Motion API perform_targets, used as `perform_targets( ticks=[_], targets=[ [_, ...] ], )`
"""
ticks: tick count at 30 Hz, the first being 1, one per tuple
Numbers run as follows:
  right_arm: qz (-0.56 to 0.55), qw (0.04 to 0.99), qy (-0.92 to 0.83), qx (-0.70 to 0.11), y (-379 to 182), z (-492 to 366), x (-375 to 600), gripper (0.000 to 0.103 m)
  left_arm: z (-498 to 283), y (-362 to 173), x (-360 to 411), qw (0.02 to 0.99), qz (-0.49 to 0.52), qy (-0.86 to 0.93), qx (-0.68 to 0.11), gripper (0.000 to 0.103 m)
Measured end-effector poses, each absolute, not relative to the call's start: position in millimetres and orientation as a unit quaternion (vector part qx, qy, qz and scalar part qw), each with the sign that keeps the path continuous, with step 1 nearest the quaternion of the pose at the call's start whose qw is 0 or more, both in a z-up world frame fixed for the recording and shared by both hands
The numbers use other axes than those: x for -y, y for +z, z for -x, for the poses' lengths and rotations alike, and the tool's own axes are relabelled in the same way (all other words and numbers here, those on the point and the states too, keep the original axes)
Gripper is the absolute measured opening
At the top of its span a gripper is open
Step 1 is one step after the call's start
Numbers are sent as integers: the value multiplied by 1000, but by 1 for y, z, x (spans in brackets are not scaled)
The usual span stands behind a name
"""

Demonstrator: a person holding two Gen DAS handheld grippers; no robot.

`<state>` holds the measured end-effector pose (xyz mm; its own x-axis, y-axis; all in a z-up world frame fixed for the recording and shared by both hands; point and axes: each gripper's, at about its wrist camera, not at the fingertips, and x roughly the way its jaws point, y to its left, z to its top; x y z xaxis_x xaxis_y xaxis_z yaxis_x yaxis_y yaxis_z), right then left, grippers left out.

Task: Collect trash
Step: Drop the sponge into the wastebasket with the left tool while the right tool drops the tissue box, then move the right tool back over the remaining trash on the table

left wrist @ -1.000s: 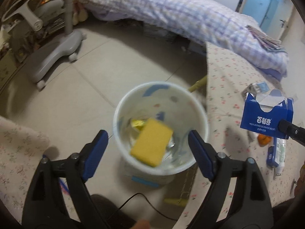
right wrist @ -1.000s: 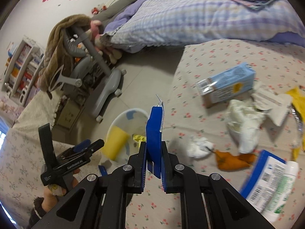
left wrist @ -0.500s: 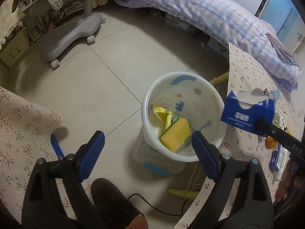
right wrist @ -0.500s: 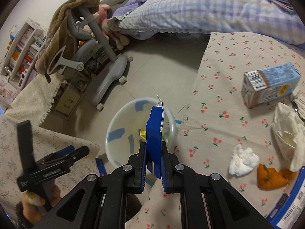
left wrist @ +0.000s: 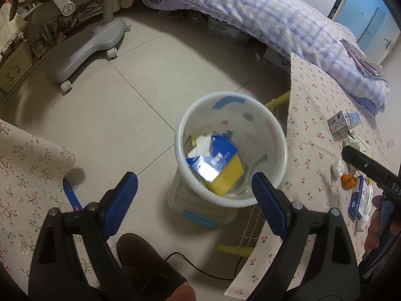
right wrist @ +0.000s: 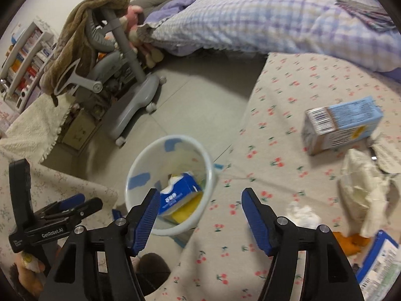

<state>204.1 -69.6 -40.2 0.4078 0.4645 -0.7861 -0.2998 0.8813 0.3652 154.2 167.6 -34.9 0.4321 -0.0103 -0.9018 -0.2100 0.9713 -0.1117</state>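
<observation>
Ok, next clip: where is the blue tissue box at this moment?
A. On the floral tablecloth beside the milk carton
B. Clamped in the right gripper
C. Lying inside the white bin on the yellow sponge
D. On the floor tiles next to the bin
C. The blue tissue box lies inside the white bin on the yellow sponge, and the right gripper is open and empty.

Left tool [left wrist: 194, 192]: jaws spread wide, nothing between them. Right tool [right wrist: 200, 209]: jaws likewise wide apart, empty. Both angled downward.
</observation>
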Motion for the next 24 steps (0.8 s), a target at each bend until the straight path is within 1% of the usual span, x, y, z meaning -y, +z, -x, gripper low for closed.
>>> perform_targets(
  ticks=[8, 11, 18, 24],
  targets=[
    [-51, 851, 184, -489, -20, -185, 109, 75, -147, -33, -149, 842, 83, 34, -532, 92],
    [-45, 853, 164, -494, -17, -175, 130, 76, -144, -34, -141, 840, 78, 24, -536, 95],
    [-34, 854, 123, -505, -17, -153, 174, 79, -138, -35, -127, 840, 69, 5, -538, 100],
    [-24, 844, 86, -528, -28, -140, 205, 80, -135, -37, -119, 837, 64, -5, -543, 100]
  ],
)
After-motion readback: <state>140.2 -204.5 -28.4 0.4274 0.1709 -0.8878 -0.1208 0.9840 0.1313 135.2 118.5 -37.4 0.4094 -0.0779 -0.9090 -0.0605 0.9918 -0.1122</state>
